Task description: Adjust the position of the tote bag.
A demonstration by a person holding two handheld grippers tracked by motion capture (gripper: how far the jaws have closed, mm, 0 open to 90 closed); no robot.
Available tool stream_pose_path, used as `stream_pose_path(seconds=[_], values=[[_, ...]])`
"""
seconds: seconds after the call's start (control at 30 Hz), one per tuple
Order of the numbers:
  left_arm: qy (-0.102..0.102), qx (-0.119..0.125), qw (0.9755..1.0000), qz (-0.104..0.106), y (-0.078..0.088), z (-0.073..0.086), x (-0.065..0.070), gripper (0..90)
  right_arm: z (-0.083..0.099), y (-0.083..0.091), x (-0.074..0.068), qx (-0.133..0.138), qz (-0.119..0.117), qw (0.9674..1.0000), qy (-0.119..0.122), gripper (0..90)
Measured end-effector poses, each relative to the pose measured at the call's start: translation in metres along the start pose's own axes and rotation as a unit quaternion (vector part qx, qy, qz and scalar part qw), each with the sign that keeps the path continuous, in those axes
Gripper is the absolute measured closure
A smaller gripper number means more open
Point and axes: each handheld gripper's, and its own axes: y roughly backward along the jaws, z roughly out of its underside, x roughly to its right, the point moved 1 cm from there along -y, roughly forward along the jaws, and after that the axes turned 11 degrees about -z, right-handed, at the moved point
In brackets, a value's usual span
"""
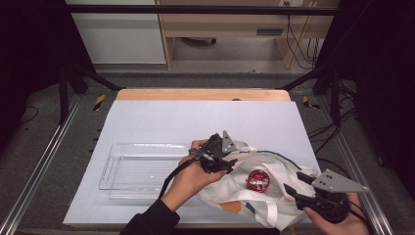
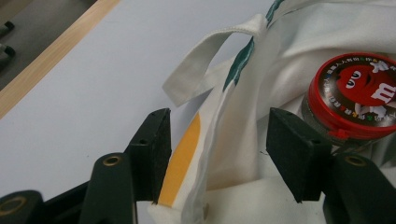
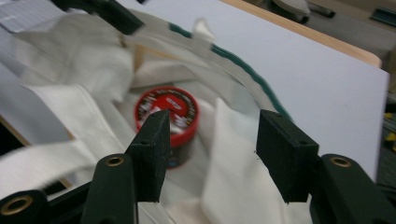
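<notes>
A white cloth tote bag [image 1: 274, 166] with green trim and a yellow patch lies crumpled at the front right of the white table sheet [image 1: 195, 122]. Inside its open mouth stands a jar with a red lid [image 1: 258, 180]. My left gripper [image 1: 230, 165] is at the bag's left rim; in the left gripper view my left gripper [image 2: 217, 140] is open with the bag's edge [image 2: 210, 121] loose between the jaws, and the jar [image 2: 355, 93] stands just right of them. My right gripper [image 1: 293, 182] hovers at the bag's right corner. In the right gripper view my right gripper [image 3: 212, 140] is open above the cloth [image 3: 70, 56], and the jar [image 3: 173, 102] lies beyond its left jaw.
An empty clear plastic tray [image 1: 110, 166] sits to the left of the bag, close to the left hand. A wooden table edge [image 1: 203, 94] runs along the far side. Metal rails and black frame posts flank the table.
</notes>
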Motion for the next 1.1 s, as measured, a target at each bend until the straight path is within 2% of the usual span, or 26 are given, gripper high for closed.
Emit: stream_pose_path(seconds=[0.13, 0.3, 0.53, 0.77, 0.97, 1.1], values=[[-0.009, -0.006, 0.9999, 0.012, -0.008, -0.005, 0.005, 40.4, -0.012, -0.012, -0.015, 0.002, -0.031, 0.9993, 0.020, 44.9], [-0.017, -0.005, 0.9998, 0.013, -0.014, -0.012, 0.009, 40.2, -0.020, -0.024, -0.028, -0.006, -0.064, 0.9971, 0.041, 44.1], [-0.023, -0.012, 0.9995, 0.016, -0.021, -0.014, 0.010, 40.1, -0.025, -0.041, -0.043, -0.015, -0.107, 0.9920, 0.065, 40.6], [-0.027, -0.016, 0.9994, 0.016, -0.026, -0.013, 0.010, 40.4, -0.018, -0.053, -0.054, -0.044, -0.128, 0.9875, 0.082, 36.2], [-0.034, -0.022, 0.9988, 0.026, -0.030, -0.015, 0.013, 42.8, -0.011, -0.065, -0.057, -0.070, -0.130, 0.9850, 0.090, 35.6], [-0.045, -0.029, 0.9982, 0.026, -0.032, -0.014, 0.017, 42.7, -0.009, -0.070, -0.057, -0.074, -0.132, 0.9843, 0.091, 38.3]])
